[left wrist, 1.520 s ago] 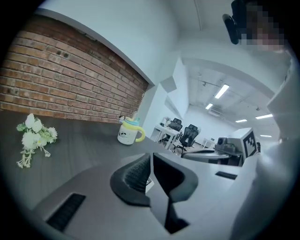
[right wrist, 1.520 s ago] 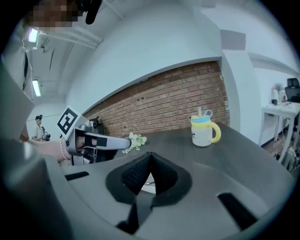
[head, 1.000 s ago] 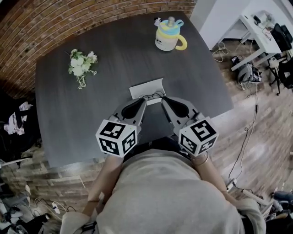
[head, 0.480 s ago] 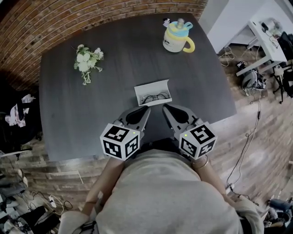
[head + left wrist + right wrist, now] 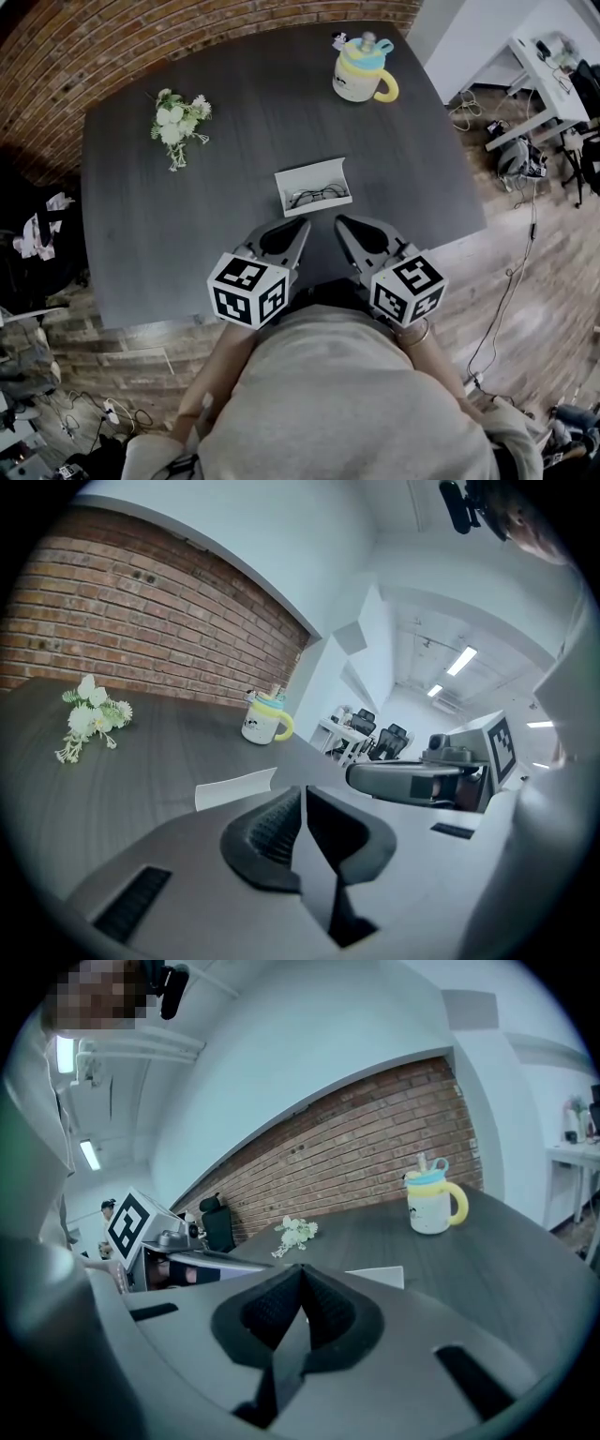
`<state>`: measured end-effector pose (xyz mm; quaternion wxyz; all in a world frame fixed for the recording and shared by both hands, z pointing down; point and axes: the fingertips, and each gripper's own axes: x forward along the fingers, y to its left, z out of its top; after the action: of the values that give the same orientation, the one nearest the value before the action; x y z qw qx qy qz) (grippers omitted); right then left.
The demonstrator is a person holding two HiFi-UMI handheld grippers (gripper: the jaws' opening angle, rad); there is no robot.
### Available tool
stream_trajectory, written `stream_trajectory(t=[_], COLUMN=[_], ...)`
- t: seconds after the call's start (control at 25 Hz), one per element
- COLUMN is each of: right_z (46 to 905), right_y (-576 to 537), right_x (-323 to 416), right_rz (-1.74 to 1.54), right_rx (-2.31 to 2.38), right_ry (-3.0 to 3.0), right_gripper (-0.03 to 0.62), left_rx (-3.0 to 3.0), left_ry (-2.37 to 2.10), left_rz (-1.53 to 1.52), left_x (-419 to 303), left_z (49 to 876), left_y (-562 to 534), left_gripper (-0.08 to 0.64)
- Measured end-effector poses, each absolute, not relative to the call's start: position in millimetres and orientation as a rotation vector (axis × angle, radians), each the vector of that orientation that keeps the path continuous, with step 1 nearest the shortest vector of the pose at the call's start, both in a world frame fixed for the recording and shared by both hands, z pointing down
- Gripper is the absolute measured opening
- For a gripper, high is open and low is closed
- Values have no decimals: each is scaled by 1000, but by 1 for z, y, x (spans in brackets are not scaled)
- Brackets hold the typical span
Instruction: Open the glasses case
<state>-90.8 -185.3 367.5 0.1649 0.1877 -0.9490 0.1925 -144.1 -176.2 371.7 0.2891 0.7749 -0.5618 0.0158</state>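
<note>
Glasses case [image 5: 310,175]: lying open on worktop [image 5: 206,216], glasses [image 5: 317,196] showing inside, so opening looking done. Left hand-held gripper [image 5: 299,226] and right hand-held gripper [image 5: 343,223]: hovering just short of it, both closed, gripping nothing. Seemingly leaving nothing more to do.

You get soft, even light throughout; long white ceiling strip lights [image 5: 461,660] glare slightly. Fisheye bends every edge, corners fall black, and the nearest surfaces blur.
</note>
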Motion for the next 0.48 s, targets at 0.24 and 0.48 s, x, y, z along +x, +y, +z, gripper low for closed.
stream_trajectory(t=[0.24, 0.48], right_z=[368, 371], right_y=[-183, -182], right_x=[-90, -87], right_rz=[541, 524], right_rx=[529, 539], right_ry=[-2702, -2693], right_gripper=[5, 5], left_rx=[2059, 2032], left_ry=[-1498, -1508], left_rz=[48, 43], left_x=[-143, -146], left_z=[373, 377], left_y=[-176, -175], left_gripper=[35, 35])
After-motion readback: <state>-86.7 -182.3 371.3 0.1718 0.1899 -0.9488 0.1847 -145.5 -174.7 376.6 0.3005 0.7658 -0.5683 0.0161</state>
